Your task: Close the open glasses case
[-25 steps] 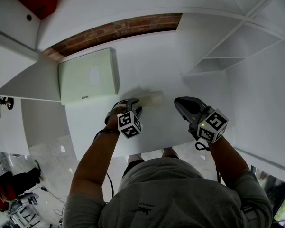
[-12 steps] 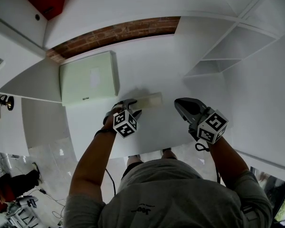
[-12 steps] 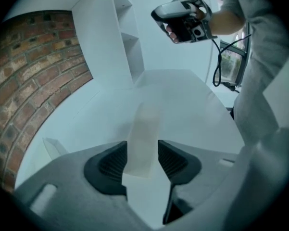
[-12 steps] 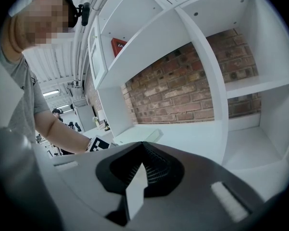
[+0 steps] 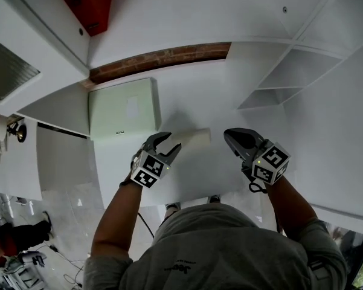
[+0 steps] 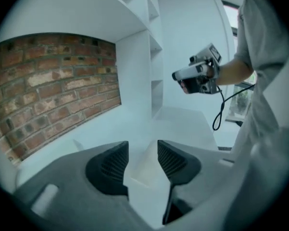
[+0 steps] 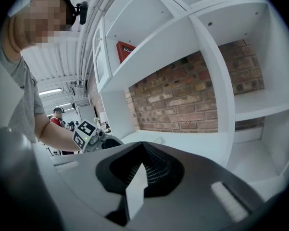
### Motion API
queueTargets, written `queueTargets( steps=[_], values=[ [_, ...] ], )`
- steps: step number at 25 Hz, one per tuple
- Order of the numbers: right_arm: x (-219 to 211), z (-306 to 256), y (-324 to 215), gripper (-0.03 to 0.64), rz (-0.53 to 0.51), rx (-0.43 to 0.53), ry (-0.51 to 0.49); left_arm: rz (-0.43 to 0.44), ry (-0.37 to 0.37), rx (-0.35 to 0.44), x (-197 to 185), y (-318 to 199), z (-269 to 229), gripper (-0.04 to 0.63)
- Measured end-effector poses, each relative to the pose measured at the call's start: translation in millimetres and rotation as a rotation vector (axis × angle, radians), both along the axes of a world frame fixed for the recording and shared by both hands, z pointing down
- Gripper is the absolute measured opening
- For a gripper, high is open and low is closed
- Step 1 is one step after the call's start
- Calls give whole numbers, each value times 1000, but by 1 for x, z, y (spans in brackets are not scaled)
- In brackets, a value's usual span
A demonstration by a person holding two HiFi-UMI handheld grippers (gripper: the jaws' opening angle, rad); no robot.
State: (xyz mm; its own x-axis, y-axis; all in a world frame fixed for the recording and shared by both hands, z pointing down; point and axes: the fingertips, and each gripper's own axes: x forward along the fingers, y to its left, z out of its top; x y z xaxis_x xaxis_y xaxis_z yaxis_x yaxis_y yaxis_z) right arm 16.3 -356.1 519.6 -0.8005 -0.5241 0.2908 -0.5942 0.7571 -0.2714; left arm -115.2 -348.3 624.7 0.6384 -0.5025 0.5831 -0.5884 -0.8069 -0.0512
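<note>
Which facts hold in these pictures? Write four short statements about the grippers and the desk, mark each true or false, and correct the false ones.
1. The left gripper has its jaws apart, with nothing pressed between the pads. True.
2. The right gripper holds the glasses case. False: its jaws are together and empty, and the case lies on the white desk near the left gripper.
3. A strip of brick wall runs behind the desk. True.
4. The pale box lies to the right of the right gripper. False: it lies at the desk's left side, beyond the left gripper.
</note>
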Motion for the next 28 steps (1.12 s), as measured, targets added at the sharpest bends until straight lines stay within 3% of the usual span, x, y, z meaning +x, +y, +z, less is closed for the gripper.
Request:
queueTargets(
  steps=[11, 18, 20, 23, 28],
  values=[
    [-12, -62, -1, 9, -9, 68, 0, -206, 364, 104, -39, 18, -151, 121],
    [-18, -104, -2, 9, -17, 126, -1, -235, 494, 174, -48, 33, -214, 71],
    [-18, -112, -4, 9, -13, 132, -3, -264, 546, 166, -53, 32, -227, -3],
    [-17, -119, -6, 9, -4, 133, -7, -283, 625, 120, -57, 33, -241, -3],
    [-15, -121, -5, 9, -1, 120, -14, -301, 664, 100, -60, 35, -251, -3]
  ],
)
